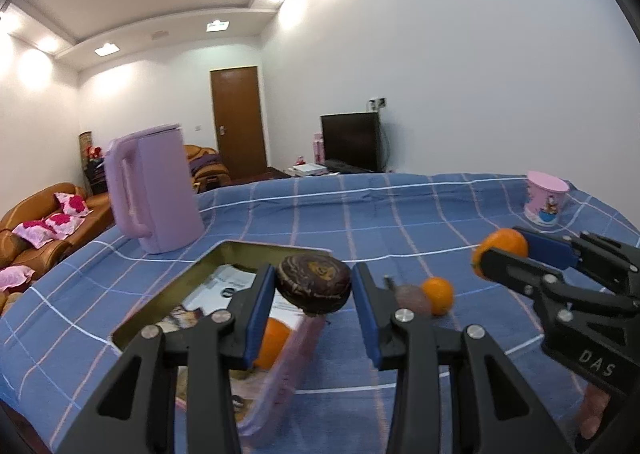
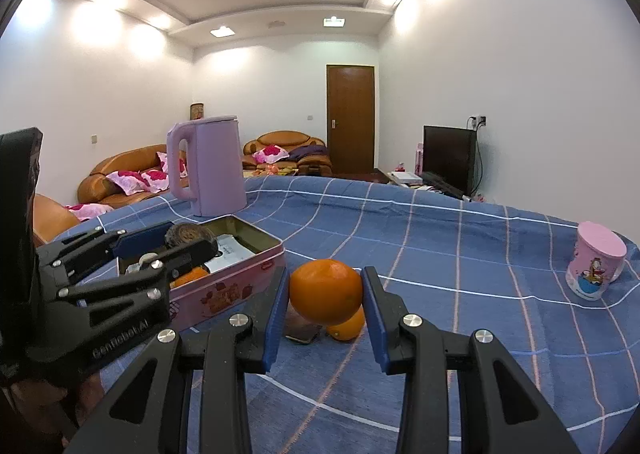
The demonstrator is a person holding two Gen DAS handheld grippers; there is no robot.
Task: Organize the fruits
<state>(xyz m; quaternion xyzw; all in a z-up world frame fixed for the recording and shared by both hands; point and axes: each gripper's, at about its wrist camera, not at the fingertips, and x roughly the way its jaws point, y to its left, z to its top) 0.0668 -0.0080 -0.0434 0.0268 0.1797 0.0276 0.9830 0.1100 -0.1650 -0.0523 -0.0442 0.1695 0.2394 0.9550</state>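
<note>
Left gripper (image 1: 314, 296) fingers clench a dark brown wrinkled round fruit (image 1: 314, 288) over the pink metal tin (image 1: 160, 302); right gripper (image 2: 325, 302) fingers grasp a round orange (image 2: 325, 290), half hiding a second orange (image 2: 346, 326) lower centre

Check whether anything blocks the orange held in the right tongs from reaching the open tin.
The left tongs stand in the way: they hang over the tin with a dark brown fruit between their pads. The orange in the right tongs sits just right of the tin; nothing else visibly lies between them.
</note>
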